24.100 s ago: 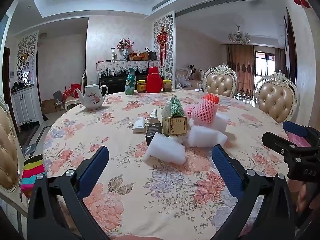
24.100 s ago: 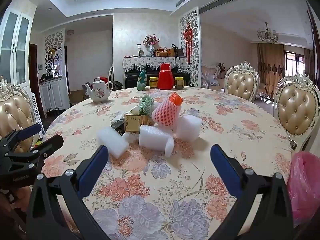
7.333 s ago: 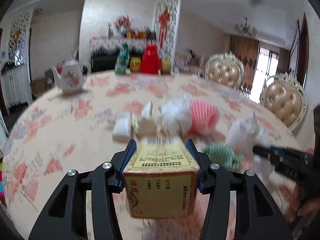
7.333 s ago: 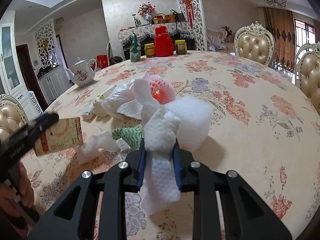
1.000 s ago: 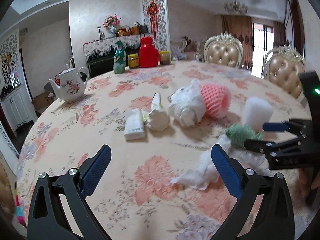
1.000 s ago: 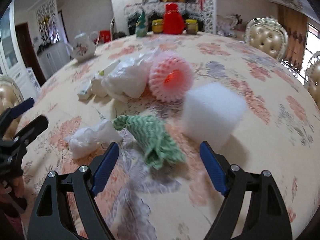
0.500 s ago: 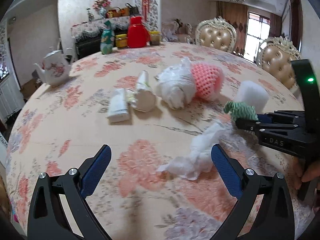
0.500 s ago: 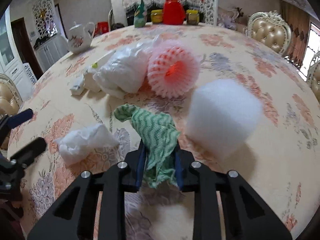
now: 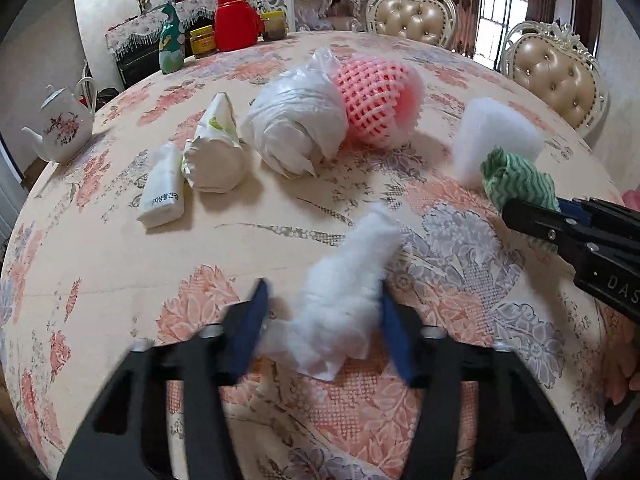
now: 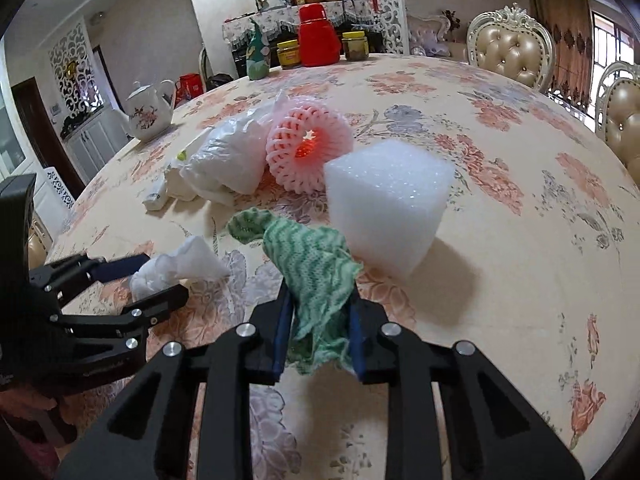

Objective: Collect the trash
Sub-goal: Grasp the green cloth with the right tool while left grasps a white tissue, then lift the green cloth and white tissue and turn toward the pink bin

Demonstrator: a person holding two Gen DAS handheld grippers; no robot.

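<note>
My left gripper (image 9: pixel 322 312) is closing around a crumpled white tissue (image 9: pixel 340 312) on the floral table; its blurred fingers sit on both sides of the tissue (image 10: pixel 176 266). My right gripper (image 10: pixel 318 324) is shut on a green wavy cloth (image 10: pixel 316 268), also seen in the left wrist view (image 9: pixel 516 184). A white foam block (image 10: pixel 386 210), a pink foam net (image 10: pixel 308 148), a white plastic bag (image 9: pixel 296 136), a paper wrapper (image 9: pixel 214 152) and a small white packet (image 9: pixel 162 196) lie on the table.
A white teapot (image 9: pixel 60 128) stands at the table's left edge. A red thermos (image 9: pixel 234 20), jars and a green bottle (image 9: pixel 170 42) stand at the far edge. Padded chairs (image 9: pixel 556 68) stand to the right.
My left gripper has moved forward onto the white tissue and its jaws have narrowed around it. My right gripper has closed on the green cloth and lifted it slightly.
</note>
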